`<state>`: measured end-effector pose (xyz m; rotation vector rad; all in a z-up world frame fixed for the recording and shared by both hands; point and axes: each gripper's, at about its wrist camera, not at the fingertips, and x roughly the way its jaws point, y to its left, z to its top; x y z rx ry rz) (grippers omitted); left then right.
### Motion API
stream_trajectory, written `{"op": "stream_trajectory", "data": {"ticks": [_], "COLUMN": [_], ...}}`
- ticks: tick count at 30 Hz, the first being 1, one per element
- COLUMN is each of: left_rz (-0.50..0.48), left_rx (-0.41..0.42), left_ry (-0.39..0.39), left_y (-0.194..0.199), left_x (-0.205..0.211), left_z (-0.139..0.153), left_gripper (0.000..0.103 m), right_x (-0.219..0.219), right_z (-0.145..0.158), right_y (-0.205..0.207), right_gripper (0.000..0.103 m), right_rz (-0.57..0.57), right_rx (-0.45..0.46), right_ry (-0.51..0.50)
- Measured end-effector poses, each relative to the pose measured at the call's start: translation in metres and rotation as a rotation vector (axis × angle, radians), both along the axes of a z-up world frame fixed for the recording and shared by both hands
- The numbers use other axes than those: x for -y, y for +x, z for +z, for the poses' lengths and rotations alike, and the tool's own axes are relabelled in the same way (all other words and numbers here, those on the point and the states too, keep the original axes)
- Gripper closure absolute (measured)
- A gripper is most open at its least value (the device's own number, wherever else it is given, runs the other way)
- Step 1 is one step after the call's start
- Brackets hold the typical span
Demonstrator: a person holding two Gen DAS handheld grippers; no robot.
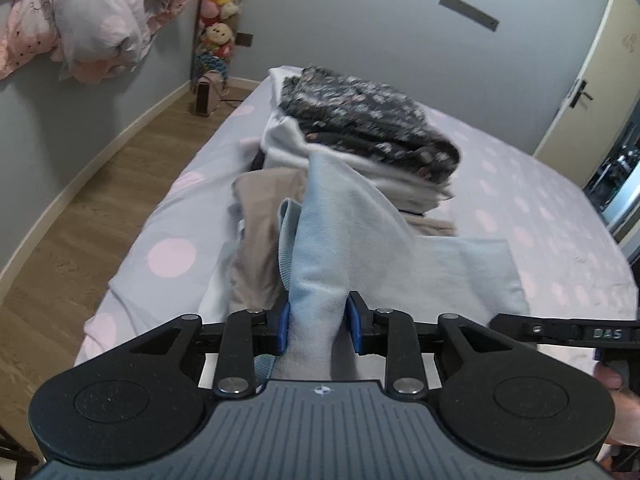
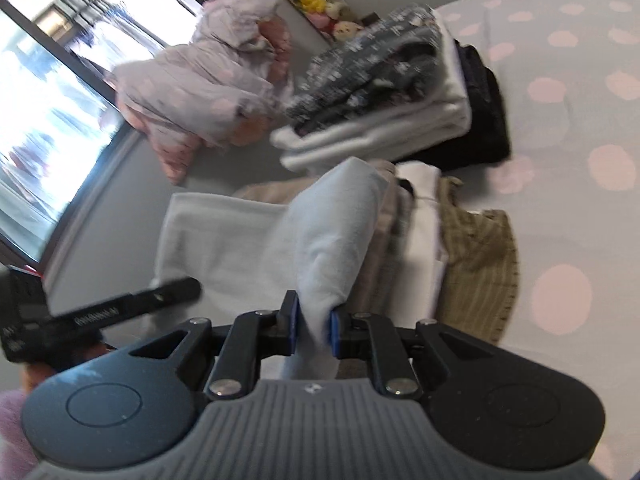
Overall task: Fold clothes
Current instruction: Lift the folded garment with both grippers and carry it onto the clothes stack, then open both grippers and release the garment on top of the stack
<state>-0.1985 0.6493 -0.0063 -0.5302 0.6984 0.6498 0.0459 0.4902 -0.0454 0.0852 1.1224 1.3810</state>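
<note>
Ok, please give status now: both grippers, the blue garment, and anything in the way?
Left gripper and right gripper both shut on blue garment. Garment hangs over beige clothes. Folded stack just beyond.

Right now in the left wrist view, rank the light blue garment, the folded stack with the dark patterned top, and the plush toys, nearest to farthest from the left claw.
1. light blue garment, in the left claw.
2. folded stack, mid-bed ahead.
3. plush toys, far corner, upper left.

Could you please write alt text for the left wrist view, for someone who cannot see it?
The left gripper pinches a light blue garment that drapes ahead over a bed with a pink-dotted sheet. Behind it sits a stack of folded clothes, topped by a dark patterned piece.
</note>
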Motion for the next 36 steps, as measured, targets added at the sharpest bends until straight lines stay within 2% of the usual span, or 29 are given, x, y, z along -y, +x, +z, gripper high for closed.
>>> {"op": "stream_trajectory", "data": {"ticks": [2, 4, 6, 8, 12, 14, 16, 17, 19, 22, 28, 36], "left_rz": [0.024, 0.050, 0.083, 0.116, 0.154, 0.121, 0.099, 0.090, 0.071, 0.046, 0.044, 0.059], "left_rx": [0.002, 0.010, 0.022, 0.035, 0.035, 0.017, 0.009, 0.006, -0.011, -0.089, -0.147, -0.108], "left_ry": [0.005, 0.017, 0.048, 0.079, 0.151, 0.195, 0.234, 0.246, 0.252, 0.280, 0.272, 0.197], "left_y": [-0.003, -0.008, -0.018, -0.028, -0.041, -0.039, -0.035, -0.031, -0.021, -0.004, 0.004, -0.003], "left_x": [0.001, 0.003, 0.008, 0.012, 0.024, 0.035, 0.045, 0.049, 0.053, 0.055, 0.045, 0.018], "left_z": [0.001, 0.005, 0.015, 0.025, 0.045, 0.052, 0.056, 0.056, 0.051, 0.033, -0.002, -0.024], "left_gripper": [0.065, 0.064, 0.064, 0.059, 0.059, 0.065, 0.066, 0.066, 0.067, 0.073, 0.076, 0.076], "right_x": [-0.001, 0.000, 0.003, 0.010, 0.025, 0.031, 0.033, 0.032, 0.030, 0.021, -0.003, -0.031], "right_z": [-0.003, -0.001, 0.005, 0.012, 0.025, 0.033, 0.039, 0.040, 0.044, 0.040, 0.013, -0.020], "right_y": [0.000, -0.001, -0.004, -0.006, -0.010, -0.015, -0.023, -0.028, -0.039, -0.054, -0.058, -0.043], "right_gripper": [0.079, 0.069, 0.065, 0.062, 0.062, 0.063, 0.068, 0.069, 0.077, 0.078, 0.078, 0.079], "right_rz": [0.000, -0.006, -0.015, -0.031, -0.082, -0.095, -0.072, -0.050, -0.007, 0.044, 0.071, 0.097], "right_rx": [0.010, 0.043, 0.107, 0.195, 0.351, 0.422, 0.472, 0.495, 0.539, 0.597, 0.642, 0.582], "right_ry": [-0.001, 0.000, 0.002, 0.011, 0.044, 0.078, 0.118, 0.133, 0.162, 0.174, 0.118, 0.075]}}
